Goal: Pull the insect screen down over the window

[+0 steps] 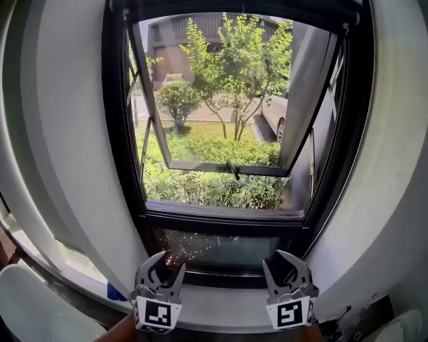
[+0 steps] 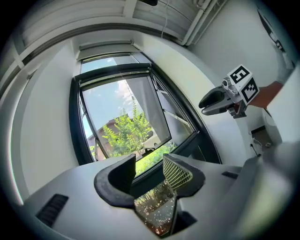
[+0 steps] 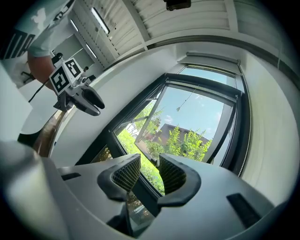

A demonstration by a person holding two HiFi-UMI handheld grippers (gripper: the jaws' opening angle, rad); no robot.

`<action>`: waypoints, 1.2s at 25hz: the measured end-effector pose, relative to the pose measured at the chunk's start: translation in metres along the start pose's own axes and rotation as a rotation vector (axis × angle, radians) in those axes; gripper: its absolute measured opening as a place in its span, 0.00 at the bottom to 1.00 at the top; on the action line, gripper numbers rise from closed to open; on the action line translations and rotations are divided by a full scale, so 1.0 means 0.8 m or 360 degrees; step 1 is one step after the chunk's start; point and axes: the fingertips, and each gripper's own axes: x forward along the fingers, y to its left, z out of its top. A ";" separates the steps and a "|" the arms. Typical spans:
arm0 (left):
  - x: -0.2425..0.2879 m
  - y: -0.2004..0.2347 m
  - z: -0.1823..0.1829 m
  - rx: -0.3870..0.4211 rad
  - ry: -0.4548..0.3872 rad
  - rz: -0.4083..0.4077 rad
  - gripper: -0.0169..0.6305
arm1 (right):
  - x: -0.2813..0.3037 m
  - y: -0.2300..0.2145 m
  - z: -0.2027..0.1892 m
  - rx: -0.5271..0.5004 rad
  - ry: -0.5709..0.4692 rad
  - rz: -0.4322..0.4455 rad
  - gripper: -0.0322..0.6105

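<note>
Left tool [image 1: 170, 266] and right tool [image 1: 274, 260] side by side low over the sill [image 1: 221, 308], each narrowly parted and empty, insect screen housing [image 1: 234, 7] far above them, atop the open window [image 1: 121, 133]

All three cameras face the same window [image 1: 221, 220].

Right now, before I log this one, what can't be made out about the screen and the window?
- Insect screen: head view, the dark top housing runs into the upper edge; no pull bar shows.
- Cord: right gripper view, too thin to tell where it attaches.
- Lower pane: head view, glare hides what lies behind.
</note>
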 end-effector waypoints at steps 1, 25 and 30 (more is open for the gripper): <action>0.012 0.011 0.003 0.0023 -0.0025 0.0005 0.30 | 0.011 -0.005 0.004 -0.0032 0.0005 -0.0016 0.22; 0.176 0.292 0.227 0.0574 -0.0503 0.0350 0.44 | 0.193 -0.307 0.218 -0.0807 -0.0023 -0.0581 0.34; 0.198 0.345 0.315 0.0764 -0.0485 0.0424 0.49 | 0.198 -0.391 0.277 -0.0926 -0.0115 -0.0660 0.39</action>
